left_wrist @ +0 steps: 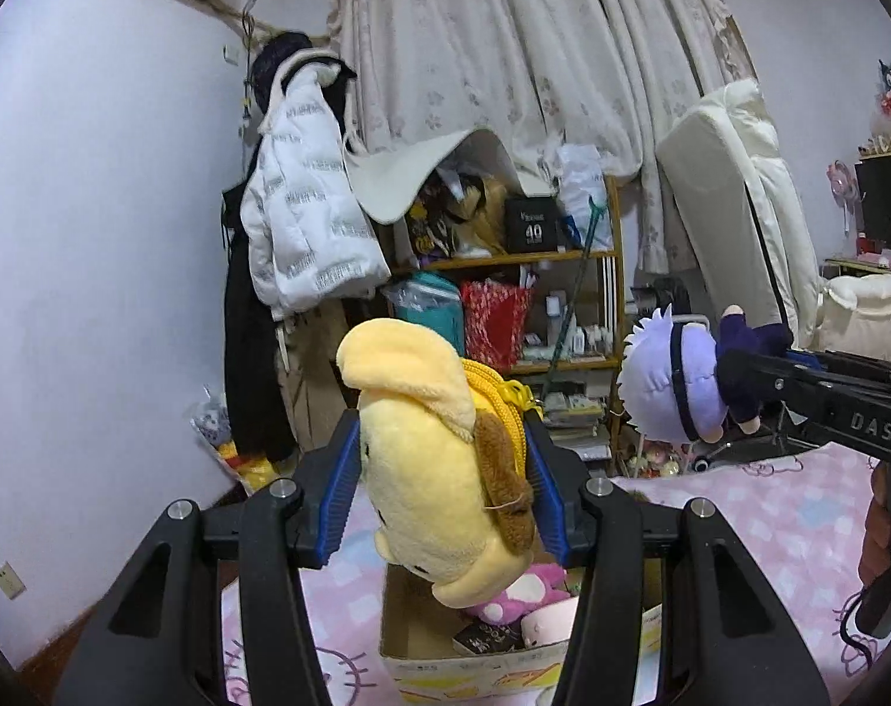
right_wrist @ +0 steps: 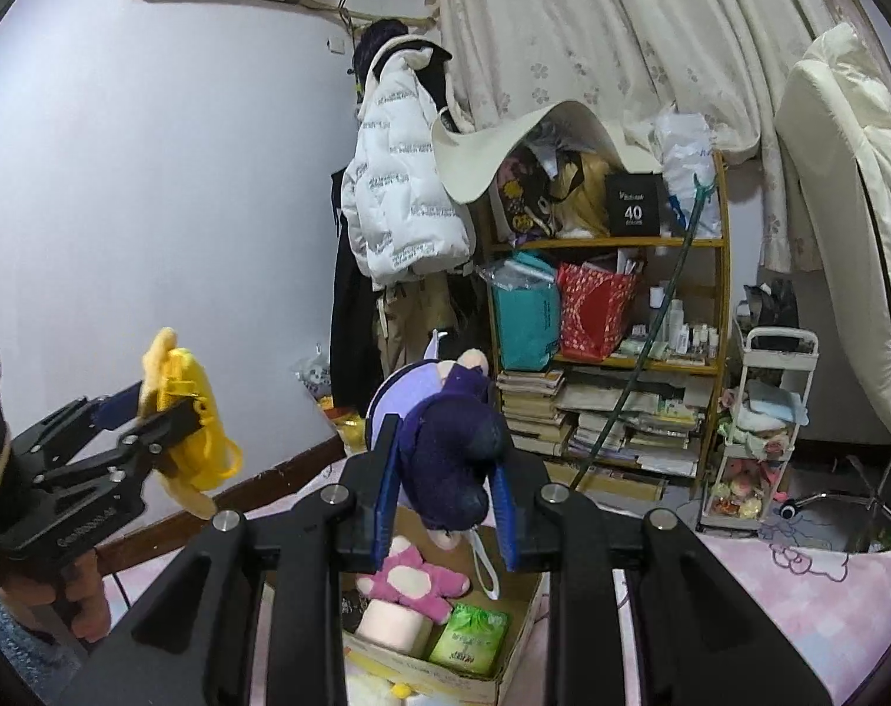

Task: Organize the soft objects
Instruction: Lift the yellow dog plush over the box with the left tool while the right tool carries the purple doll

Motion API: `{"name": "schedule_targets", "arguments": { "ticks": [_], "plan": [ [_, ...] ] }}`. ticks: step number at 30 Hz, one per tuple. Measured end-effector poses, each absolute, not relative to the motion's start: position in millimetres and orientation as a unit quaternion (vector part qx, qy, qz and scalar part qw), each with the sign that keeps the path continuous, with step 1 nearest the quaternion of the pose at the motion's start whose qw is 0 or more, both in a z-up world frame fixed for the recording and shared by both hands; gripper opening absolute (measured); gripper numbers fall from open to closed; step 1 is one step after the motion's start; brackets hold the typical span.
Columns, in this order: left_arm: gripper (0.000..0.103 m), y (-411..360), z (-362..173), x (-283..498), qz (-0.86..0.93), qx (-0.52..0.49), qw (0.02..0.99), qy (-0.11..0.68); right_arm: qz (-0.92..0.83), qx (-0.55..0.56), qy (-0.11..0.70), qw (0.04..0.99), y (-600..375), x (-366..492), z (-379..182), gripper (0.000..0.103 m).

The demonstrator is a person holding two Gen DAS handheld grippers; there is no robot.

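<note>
the open cardboard box on the pink printed bed sits directly below both grippers, so each toy need only go down. the left gripper is clamped on a soft yellow plush dog, long axis upright. the right gripper pinches a purple-haired cloth doll by its dark fleecy body. a fuzzy pink plush already lies inside.

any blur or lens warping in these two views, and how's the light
Left wrist view: heavy fisheye bending of the curtains, dark corners, yellow plush sharp. Right wrist view: same warp, even dim indoor light, left gripper slightly soft at the edge.
</note>
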State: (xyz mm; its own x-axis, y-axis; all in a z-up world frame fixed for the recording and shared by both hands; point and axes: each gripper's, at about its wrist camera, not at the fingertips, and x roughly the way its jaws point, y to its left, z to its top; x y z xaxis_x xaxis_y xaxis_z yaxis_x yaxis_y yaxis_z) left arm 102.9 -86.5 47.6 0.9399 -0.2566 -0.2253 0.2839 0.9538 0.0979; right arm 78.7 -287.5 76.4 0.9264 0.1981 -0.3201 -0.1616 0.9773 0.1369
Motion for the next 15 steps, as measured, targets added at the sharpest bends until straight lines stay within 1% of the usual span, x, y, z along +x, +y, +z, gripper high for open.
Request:
{"name": "schedule_targets", "arguments": {
  "ticks": [9, 15],
  "plan": [
    [0.051, -96.3, 4.8, 132.4, -0.148, 0.06, 0.974, 0.159, 0.09, 0.063, 0.206, 0.972, -284.1, 93.7, 38.7, 0.029],
    [0.052, -100.1, -8.8, 147.5, -0.165, 0.043, 0.965, 0.199, 0.09, 0.066, 0.223, 0.968, -286.5, 103.0, 22.3, 0.029]
  ]
}}
